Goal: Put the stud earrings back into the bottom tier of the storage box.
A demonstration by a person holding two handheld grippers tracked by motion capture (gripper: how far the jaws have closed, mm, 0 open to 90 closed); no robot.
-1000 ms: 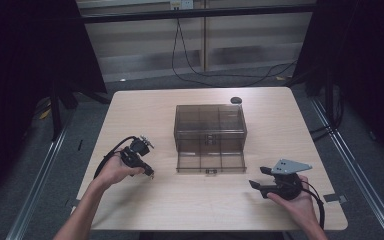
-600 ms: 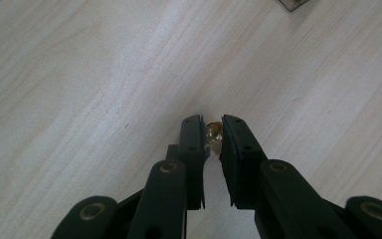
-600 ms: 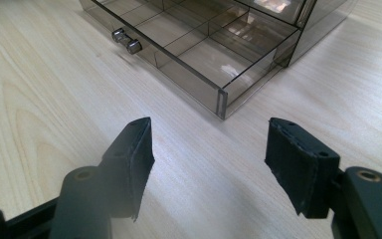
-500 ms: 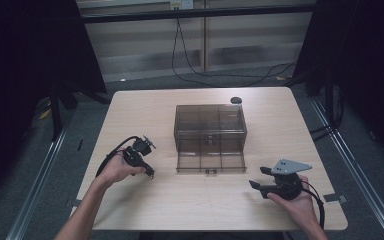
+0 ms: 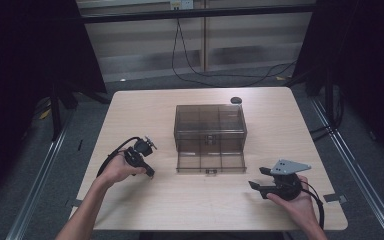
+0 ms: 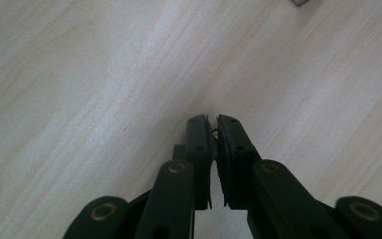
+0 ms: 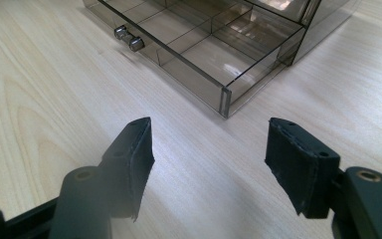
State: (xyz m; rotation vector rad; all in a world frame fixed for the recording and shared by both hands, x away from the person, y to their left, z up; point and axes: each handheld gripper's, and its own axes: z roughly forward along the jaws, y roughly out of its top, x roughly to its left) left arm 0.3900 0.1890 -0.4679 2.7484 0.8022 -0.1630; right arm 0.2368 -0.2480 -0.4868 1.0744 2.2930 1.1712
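A smoky see-through drawer box (image 5: 210, 121) stands mid-table, its bottom drawer (image 5: 210, 162) pulled out toward me and divided into compartments. My left gripper (image 5: 150, 174), left of the drawer, points down at the tabletop. In the left gripper view its jaws (image 6: 214, 122) are pressed nearly together, with a tiny brass-coloured thing (image 6: 214, 131) glinting between the tips. My right gripper (image 5: 258, 178), which carries a grey plate, sits at the front right, open and with nothing between its jaws. In the right gripper view it (image 7: 209, 144) faces the drawer's corner (image 7: 225, 102) and two metal knobs (image 7: 129, 39).
A small black round object (image 5: 236, 100) lies near the table's far edge behind the box. The wooden table (image 5: 130, 115) has bare room on both sides of the box. Cables run across the floor beyond the table.
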